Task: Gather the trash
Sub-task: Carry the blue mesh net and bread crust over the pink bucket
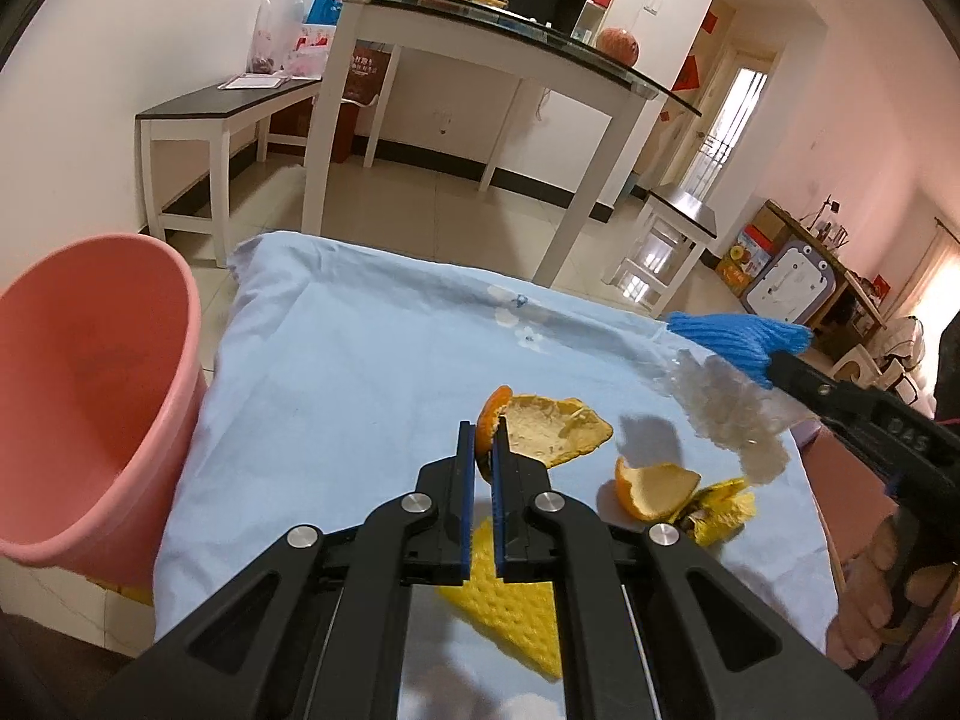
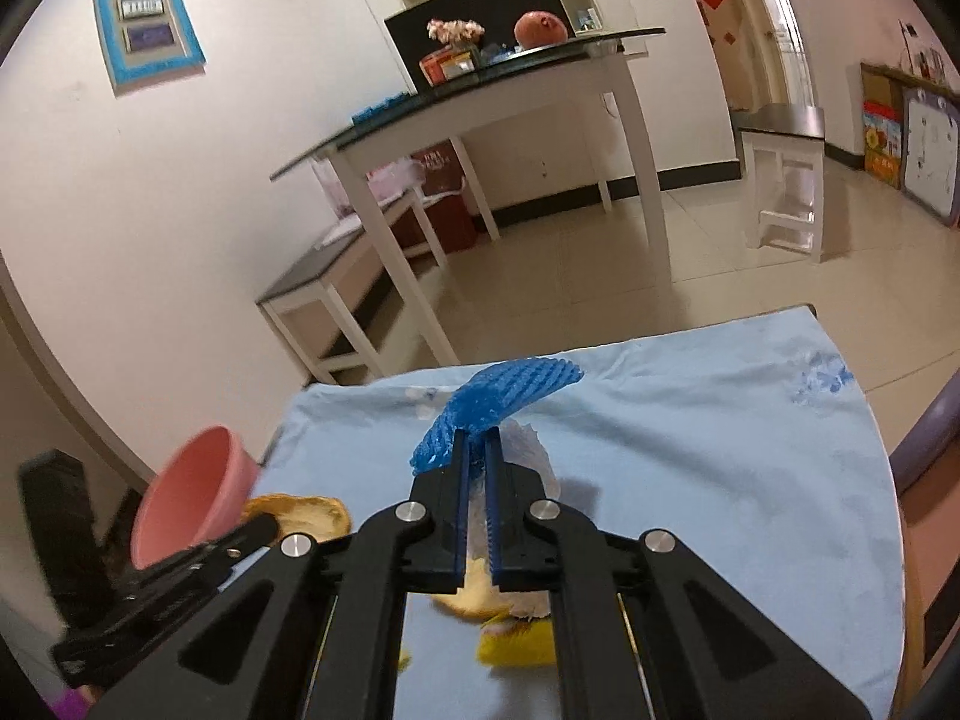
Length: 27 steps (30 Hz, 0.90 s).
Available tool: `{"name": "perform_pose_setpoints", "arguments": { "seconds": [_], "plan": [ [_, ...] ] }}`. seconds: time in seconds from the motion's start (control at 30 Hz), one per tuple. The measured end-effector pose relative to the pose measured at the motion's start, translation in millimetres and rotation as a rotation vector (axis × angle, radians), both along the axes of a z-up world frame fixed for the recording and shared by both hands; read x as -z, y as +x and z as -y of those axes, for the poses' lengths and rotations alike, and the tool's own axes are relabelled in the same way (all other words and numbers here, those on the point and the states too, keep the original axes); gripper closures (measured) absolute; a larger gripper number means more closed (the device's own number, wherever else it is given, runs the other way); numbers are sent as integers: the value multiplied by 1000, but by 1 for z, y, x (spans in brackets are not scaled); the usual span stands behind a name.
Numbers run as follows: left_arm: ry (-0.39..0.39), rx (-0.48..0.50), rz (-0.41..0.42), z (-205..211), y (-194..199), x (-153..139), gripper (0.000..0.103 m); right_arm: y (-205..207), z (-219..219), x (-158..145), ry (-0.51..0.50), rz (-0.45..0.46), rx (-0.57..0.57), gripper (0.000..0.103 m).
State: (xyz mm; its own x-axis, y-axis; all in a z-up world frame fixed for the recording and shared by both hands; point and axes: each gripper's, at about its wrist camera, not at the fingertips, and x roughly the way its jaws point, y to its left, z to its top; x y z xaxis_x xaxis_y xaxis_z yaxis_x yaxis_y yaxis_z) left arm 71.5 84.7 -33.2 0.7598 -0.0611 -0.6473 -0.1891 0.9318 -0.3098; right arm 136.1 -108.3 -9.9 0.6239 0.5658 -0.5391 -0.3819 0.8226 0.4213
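Note:
My left gripper [image 1: 483, 438] is shut on a large orange peel [image 1: 552, 429], held just above the light blue cloth [image 1: 360, 360]. My right gripper [image 2: 477, 441] is shut on a blue foam net [image 2: 498, 399] with clear crumpled plastic [image 2: 534, 456] hanging under it; both show in the left wrist view, the net [image 1: 738, 336] and the plastic [image 1: 726, 408], at the right. A second orange peel [image 1: 651, 486], a yellow wrapper [image 1: 723, 510] and a yellow sponge [image 1: 510, 606] lie on the cloth. A pink bin [image 1: 84, 396] stands at the cloth's left edge.
A glass-topped white table [image 1: 480, 30] and a dark-topped bench [image 1: 222, 108] stand on the tiled floor beyond the cloth. A small white stool [image 1: 672, 240] stands at the right. The person's hand [image 1: 870, 600] holds the right gripper's handle.

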Motion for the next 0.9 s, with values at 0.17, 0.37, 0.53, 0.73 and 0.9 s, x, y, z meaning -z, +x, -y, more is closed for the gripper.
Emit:
{"name": "perform_pose_setpoints", "arguments": {
  "seconds": [0.17,0.37,0.53,0.73,0.9],
  "plan": [
    [3,11,16,3,-19,-8,99,-30,20,0,89,-76,-54,99],
    [7,19,28,7,-41,-13,99,-72,28,24,-43,-141,-87,97],
    [7,23,26,12,-52,-13,99,-96,35,39,-118,-187,-70,58],
    [7,34,32,16,-58,-17,99,-114,44,38,-137,-185,-79,51],
    [10,27,40,15,-64,-20,99,-122,32,26,-130,-143,-149,49]
  ]
}}
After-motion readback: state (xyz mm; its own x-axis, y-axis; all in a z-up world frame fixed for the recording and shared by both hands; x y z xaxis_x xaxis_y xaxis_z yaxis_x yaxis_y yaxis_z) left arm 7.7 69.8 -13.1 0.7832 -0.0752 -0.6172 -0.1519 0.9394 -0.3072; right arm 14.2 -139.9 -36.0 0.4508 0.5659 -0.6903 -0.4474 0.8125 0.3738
